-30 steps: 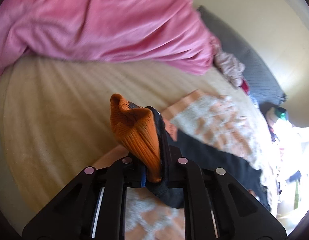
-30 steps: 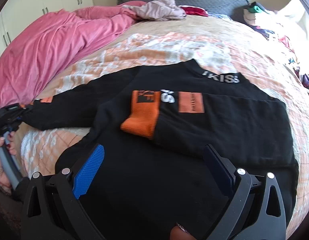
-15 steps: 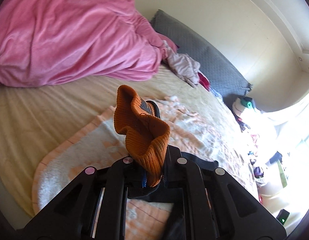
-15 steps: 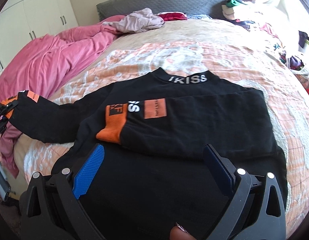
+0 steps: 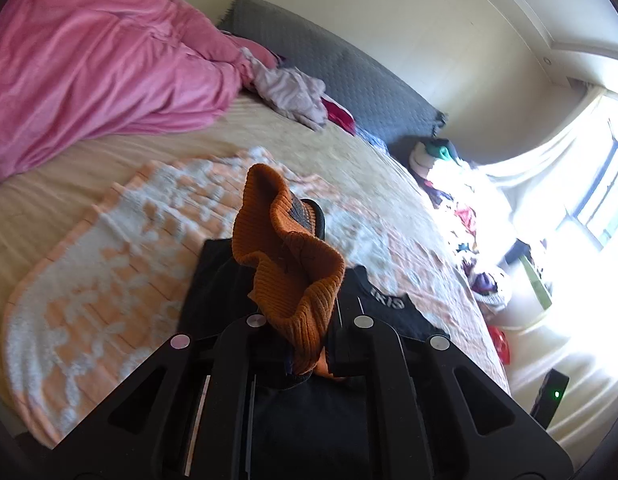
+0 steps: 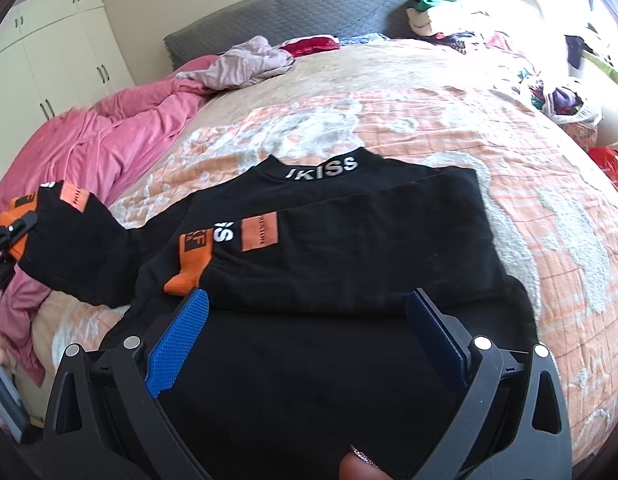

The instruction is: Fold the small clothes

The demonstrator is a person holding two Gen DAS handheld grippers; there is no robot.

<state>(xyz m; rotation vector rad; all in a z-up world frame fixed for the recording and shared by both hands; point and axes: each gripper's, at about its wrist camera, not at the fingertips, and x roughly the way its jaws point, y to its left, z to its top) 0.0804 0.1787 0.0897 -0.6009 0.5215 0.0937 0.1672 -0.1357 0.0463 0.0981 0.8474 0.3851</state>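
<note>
Left fingers: clenched on the orange cuff of the black sweater; the left gripper has the ribbed knit bunched up between its jaws, with the sleeve hanging dark beneath.
Right fingers: released; the right gripper hovers over the sweater's lower body with its blue pads wide apart and nothing between them.
Sweater: lies flat on the orange-and-white blanket on the bed, collar toward the grey headboard. One sleeve is already folded across the chest, its cuff near the right gripper's left pad. The other sleeve is lifted off to the side by the left gripper.
Step in hand: probably carrying the second sleeve across the chest.
Risk: the grip is on the cuff's edge only, so a quick swing could pull the knit free and drop the sleeve crooked.
Risk: dragging the sleeve may tug the shoulder and shift the first fold, as nothing pins the body down.
Writing: white letters on the collar read "KISS", with an unclear mark before them; the folded sleeve shows "SS" upside down, and an orange patch whose print is too small to read.
Around: pink duvet and loose clothes near the headboard.
</note>
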